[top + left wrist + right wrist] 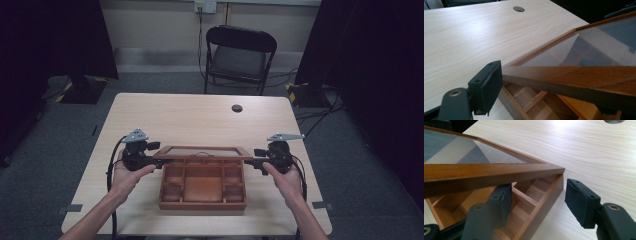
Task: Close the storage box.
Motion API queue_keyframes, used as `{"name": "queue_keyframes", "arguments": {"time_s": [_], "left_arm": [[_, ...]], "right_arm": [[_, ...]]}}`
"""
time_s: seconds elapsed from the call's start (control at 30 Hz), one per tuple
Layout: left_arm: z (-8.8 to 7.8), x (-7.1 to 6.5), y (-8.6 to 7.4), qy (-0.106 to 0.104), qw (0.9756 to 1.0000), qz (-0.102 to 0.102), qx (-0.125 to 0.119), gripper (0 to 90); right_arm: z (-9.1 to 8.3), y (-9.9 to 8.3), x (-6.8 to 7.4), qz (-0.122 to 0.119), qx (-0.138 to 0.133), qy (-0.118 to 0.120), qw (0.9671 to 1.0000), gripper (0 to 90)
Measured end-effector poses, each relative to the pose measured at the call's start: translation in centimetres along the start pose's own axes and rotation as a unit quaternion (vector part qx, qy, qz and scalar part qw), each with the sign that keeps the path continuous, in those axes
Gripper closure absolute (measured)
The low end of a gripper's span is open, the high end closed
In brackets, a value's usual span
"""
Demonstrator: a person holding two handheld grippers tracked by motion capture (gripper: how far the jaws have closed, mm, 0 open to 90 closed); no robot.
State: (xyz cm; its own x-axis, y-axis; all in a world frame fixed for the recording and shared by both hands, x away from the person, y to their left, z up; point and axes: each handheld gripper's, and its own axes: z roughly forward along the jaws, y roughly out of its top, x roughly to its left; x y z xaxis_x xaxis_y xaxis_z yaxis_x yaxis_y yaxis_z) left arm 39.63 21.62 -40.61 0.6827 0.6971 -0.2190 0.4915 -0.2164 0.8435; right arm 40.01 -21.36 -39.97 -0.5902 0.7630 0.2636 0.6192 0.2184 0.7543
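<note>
A brown wooden box (202, 200) with several empty compartments lies on the table's near half. Its glass lid (202, 151) in a wooden frame is raised at the front, hinged along the far side. My left gripper (159, 161) is at the lid's left front corner and my right gripper (252, 161) at its right front corner. In the left gripper view the lid frame (574, 77) runs across, its end against one pad (486, 87); the other jaw sits under the frame. In the right gripper view one pad (500, 202) is under the lid (486, 173) inside the box (544, 202), the other pad (580, 201) outside. Both stand open.
The light wooden table (200, 120) has a round cable hole (237, 108) at the far side. A black folding chair (240, 52) stands beyond it. Dark curtains hang on both sides, and cables lie on the grey floor.
</note>
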Motion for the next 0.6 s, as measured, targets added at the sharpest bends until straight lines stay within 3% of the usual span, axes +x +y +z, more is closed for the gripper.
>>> {"name": "queue_keyframes", "arguments": {"time_s": [0.07,0.17,0.4,0.43,0.6], "left_arm": [[-0.1,-0.1,0.0,0.003,1.0,0.001,-0.003,19.6],[-0.3,-0.2,-0.1,0.005,1.0,0.003,-0.004,19.7],[-0.7,-0.5,-0.2,0.003,0.9999,0.01,-0.003,20.1],[-0.8,-0.5,-0.2,0.003,0.9999,0.01,-0.004,20.1],[-0.9,-0.8,-0.2,0.001,0.9999,0.012,-0.001,20.6]], "right_arm": [[0.0,0.0,-0.3,0.009,-0.002,0.002,1.0,38.8],[0.3,0.2,-0.3,-0.014,0.009,-0.019,0.9997,41.9],[0.2,0.2,-0.5,-0.009,0.018,-0.028,0.9994,43.1],[0.1,0.2,-0.5,-0.01,0.018,-0.034,0.9992,46.7],[-0.9,0.6,-1.0,-0.007,0.003,-0.04,0.9992,48.3]]}}
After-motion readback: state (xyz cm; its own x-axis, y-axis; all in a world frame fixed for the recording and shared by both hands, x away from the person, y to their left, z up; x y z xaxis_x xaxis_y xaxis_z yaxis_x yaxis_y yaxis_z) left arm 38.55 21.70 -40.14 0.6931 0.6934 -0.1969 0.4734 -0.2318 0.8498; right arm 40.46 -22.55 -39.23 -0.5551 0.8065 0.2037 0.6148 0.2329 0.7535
